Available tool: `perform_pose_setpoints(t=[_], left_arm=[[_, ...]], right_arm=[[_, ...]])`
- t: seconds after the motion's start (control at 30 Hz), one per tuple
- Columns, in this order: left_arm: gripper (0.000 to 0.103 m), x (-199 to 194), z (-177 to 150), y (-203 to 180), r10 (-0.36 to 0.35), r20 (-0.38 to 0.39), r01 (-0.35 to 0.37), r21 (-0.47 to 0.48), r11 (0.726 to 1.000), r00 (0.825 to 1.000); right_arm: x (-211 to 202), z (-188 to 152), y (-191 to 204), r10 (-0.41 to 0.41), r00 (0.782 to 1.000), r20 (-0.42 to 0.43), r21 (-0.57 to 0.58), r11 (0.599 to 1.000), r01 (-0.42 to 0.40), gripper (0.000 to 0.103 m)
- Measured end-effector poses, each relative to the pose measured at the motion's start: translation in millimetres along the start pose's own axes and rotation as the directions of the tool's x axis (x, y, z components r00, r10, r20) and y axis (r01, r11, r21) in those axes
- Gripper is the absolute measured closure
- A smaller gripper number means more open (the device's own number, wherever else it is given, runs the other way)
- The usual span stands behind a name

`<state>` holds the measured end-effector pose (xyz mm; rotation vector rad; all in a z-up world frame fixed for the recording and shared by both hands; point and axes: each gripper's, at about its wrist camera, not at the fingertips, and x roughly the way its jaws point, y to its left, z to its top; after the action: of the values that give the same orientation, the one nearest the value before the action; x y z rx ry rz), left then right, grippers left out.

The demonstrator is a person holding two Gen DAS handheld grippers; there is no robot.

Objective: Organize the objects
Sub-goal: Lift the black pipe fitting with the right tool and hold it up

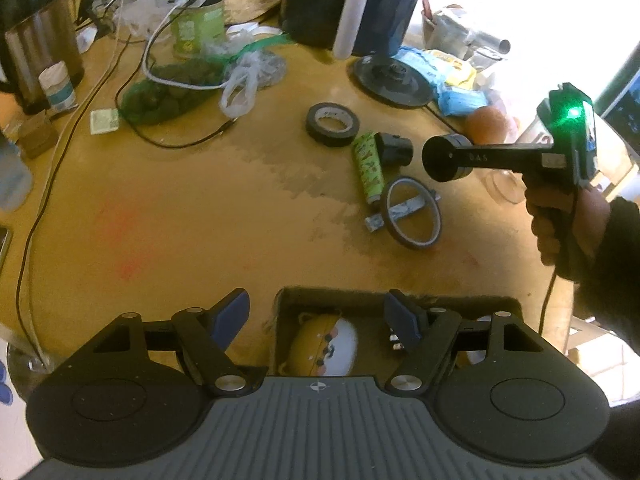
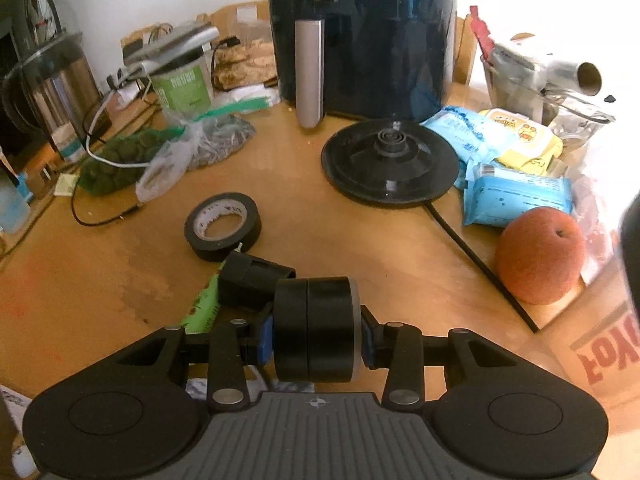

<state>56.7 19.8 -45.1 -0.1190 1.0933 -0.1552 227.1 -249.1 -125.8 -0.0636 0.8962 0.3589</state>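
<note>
Right claw [image 2: 316,340] clenched on a squat black plastic cylinder [image 2: 316,328], lifted above the tan wooden table [image 2: 360,248]; left claw [image 1: 316,316] released, spread over a brown cardboard box [image 1: 288,300] at the near edge. Already boxed: a yellow bear-faced toy [image 1: 324,344]. Still out mid-table: black tape roll [image 2: 223,226], green tube [image 1: 369,166], thin amber tape ring [image 1: 412,212]. Barely begun, apparently.

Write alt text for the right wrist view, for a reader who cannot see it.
The right gripper is shut on a black cylinder, held above a cluttered wooden table. Just ahead lie a black tape roll and a small black adapter; farther back stand a kettle base, an air fryer and, at right, an orange.
</note>
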Motion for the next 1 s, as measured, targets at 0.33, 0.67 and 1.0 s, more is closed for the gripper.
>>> perform_pose_setpoints(t=[0.33, 0.67, 1.0], left_arm=[[0.029, 7, 18, -17, -0.073, 0.010, 0.072, 0.122, 0.990, 0.997], [0.029, 11, 21, -33, -0.156, -0.021, 0.156, 0.266, 0.951, 0.988], [0.029, 10, 34, -47, -0.232, -0.006, 0.219, 0.349, 0.911, 0.973]], right_arm=[[-49, -16, 6, 0.024, 0.998, 0.066, 0.089, 0.996, -0.030, 0.060], [-96, -53, 14, -0.037, 0.995, 0.096, 0.225, 0.974, 0.015, 0.060], [-141, -75, 6, -0.135, 0.981, 0.138, 0.366, 0.927, 0.076, 0.060]])
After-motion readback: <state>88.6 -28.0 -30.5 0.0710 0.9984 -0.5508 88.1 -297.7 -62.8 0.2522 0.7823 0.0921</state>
